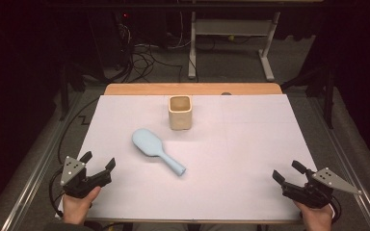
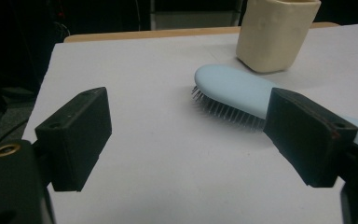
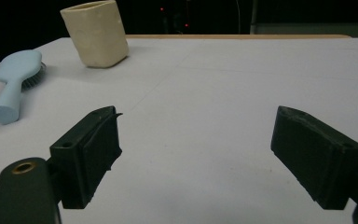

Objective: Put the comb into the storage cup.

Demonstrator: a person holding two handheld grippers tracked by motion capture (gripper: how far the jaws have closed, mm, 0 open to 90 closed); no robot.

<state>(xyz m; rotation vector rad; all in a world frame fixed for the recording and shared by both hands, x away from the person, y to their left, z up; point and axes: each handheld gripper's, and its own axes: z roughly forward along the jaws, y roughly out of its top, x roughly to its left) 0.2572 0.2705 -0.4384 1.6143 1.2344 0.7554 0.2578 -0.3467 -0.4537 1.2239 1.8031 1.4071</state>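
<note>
Ok, cream cup [image 1: 179, 112] upright, looks empty; blue hairbrush [image 1: 156, 150] lies beside it. Left gripper [image 1: 98, 162] & right gripper [image 1: 286, 172] both wide open, holding nothing.

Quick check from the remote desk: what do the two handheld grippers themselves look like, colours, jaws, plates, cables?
Both the left gripper and right gripper are black, each with two blocky rectangular jaws and a grey three-cornered plate dotted with small holes on top. A brass-coloured ring sits near each camera's lower left corner. A dark cable trails from the left one.
</note>
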